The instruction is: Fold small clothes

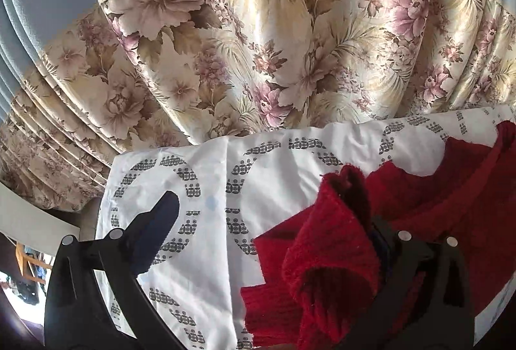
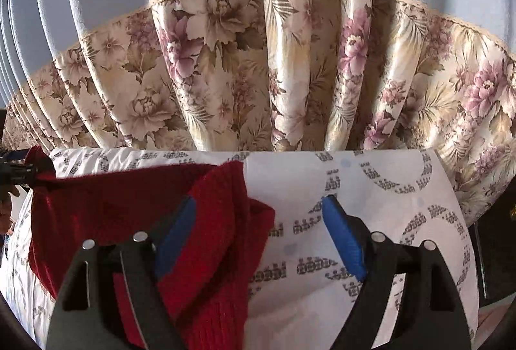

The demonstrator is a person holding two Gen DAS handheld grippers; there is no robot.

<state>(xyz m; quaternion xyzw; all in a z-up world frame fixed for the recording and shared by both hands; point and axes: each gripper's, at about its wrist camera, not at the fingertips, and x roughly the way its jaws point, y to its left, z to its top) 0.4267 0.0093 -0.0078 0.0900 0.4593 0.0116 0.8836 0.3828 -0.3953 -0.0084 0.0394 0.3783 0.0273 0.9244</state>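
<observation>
A red knit garment (image 1: 435,189) lies on a white patterned sheet (image 1: 264,176). In the left wrist view my left gripper (image 1: 267,214) is open; a bunched fold of the red garment (image 1: 332,240) drapes over its right finger, and the left finger (image 1: 161,227) stands free above the sheet. In the right wrist view my right gripper (image 2: 258,240) is open above the garment's right part (image 2: 219,214); its left pad (image 2: 175,237) is over the red knit, its right pad (image 2: 343,240) over the sheet (image 2: 371,189). The left gripper shows at the far left edge (image 2: 16,171), at the garment's corner.
A floral and blue curtain (image 1: 258,37) hangs right behind the sheet's far edge, also in the right wrist view (image 2: 258,69). A wooden chair (image 1: 29,259) shows at the lower left. A dark area (image 2: 496,247) lies past the sheet's right edge.
</observation>
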